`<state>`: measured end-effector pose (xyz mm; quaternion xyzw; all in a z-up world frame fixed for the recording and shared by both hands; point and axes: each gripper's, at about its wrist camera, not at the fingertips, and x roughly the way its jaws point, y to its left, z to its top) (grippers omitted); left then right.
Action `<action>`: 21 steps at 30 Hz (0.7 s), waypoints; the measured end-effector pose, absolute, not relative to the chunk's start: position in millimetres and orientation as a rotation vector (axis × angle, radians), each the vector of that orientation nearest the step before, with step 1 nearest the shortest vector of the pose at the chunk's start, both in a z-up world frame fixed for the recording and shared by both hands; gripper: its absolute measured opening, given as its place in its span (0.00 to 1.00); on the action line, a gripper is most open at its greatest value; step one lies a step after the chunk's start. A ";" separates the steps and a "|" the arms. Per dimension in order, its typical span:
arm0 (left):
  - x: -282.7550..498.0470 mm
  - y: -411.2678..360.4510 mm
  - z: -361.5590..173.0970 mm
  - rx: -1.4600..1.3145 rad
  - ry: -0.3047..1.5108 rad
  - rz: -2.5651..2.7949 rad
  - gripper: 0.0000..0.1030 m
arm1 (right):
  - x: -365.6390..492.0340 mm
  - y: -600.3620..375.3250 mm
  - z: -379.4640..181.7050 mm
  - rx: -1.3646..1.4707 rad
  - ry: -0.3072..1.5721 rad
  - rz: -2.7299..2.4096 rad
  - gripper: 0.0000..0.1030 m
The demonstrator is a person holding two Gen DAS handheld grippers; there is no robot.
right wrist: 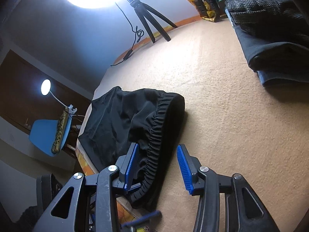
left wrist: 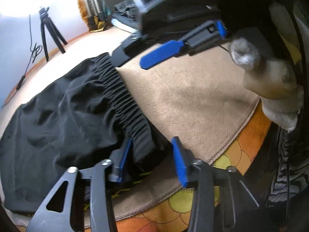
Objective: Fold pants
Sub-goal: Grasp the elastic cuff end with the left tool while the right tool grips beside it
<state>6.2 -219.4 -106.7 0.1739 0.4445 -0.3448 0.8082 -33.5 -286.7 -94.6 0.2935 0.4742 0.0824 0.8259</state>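
Observation:
Black pants (left wrist: 63,108) with a gathered elastic waistband (left wrist: 119,89) lie crumpled on a beige blanket (left wrist: 183,100). My left gripper (left wrist: 152,160) stands open over the near end of the waistband. Cloth lies between its blue pads and the right pad is clear of it. In the right wrist view the same pants (right wrist: 119,119) lie at the bed's left edge. My right gripper (right wrist: 157,167) is open, and the waistband (right wrist: 156,139) runs between its fingers, close to the left pad. The right gripper (left wrist: 191,42) also shows at the top of the left wrist view.
A stack of folded dark clothes (right wrist: 270,31) sits at the far right of the blanket. A black tripod (right wrist: 148,19) with a ring light and cable stands at the far edge. An orange patterned sheet (left wrist: 241,154) shows under the blanket's hem. A blue chair (right wrist: 44,135) stands beside the bed.

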 end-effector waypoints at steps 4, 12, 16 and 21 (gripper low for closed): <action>20.8 -201.0 -101.9 0.216 0.991 -0.761 0.22 | -30.7 -288.3 -98.8 0.646 1.018 0.179 0.48; 25.7 -170.8 -81.3 0.047 0.972 -0.769 0.15 | -23.2 -287.7 -119.4 0.750 1.072 0.216 0.51; 24.3 -161.5 -78.0 0.006 0.974 -0.773 0.14 | -18.6 -285.4 -128.1 0.821 1.079 0.246 0.53; 25.5 -158.5 -76.5 -0.014 0.965 -0.777 0.14 | -14.9 -288.9 -134.6 0.942 1.044 0.282 0.56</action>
